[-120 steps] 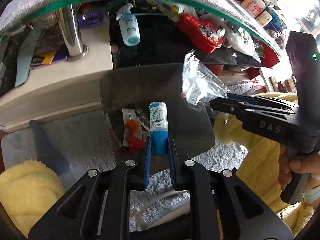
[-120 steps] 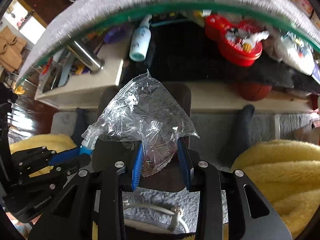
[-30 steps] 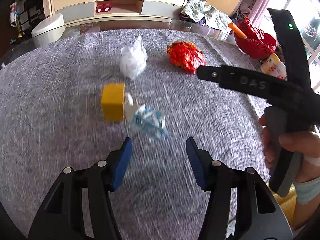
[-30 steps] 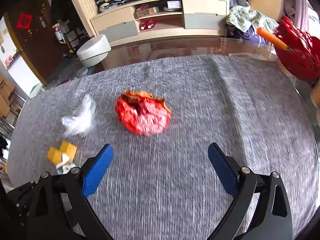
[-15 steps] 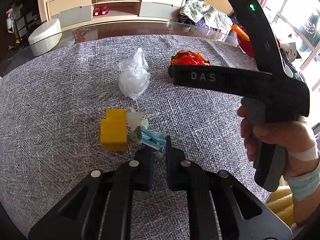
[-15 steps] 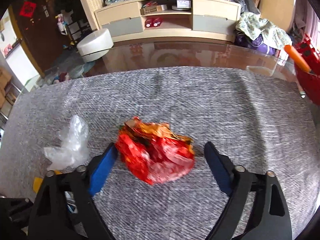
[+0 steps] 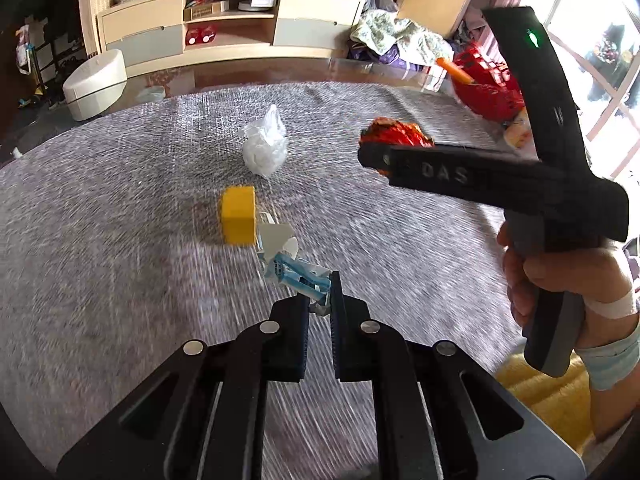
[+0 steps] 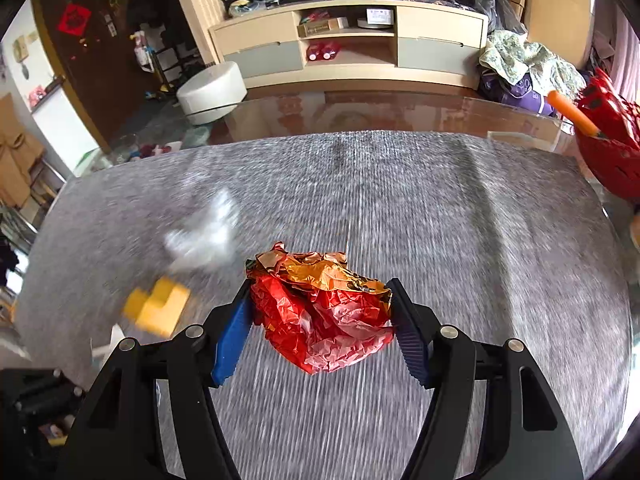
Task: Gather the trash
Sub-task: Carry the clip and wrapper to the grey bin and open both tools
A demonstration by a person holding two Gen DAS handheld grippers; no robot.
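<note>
My left gripper is shut on a crumpled blue-and-white wrapper and holds it just above the grey cloth. My right gripper is shut on a crumpled red and orange foil wrapper; the wrapper also shows in the left wrist view behind the right gripper's body. A crumpled clear plastic bag lies further back on the cloth; it appears blurred in the right wrist view. A yellow block sits in front of it, also in the right wrist view.
The table is covered by a grey woven cloth with glass showing at its far edge. A red basket with an orange stick stands at the right edge. A white round stool and a low cabinet stand beyond.
Both grippers came up from the bin to the table. The left closed on the blue-and-white wrapper and has lifted it slightly. The right moved onto the red wrapper and closed around it.
</note>
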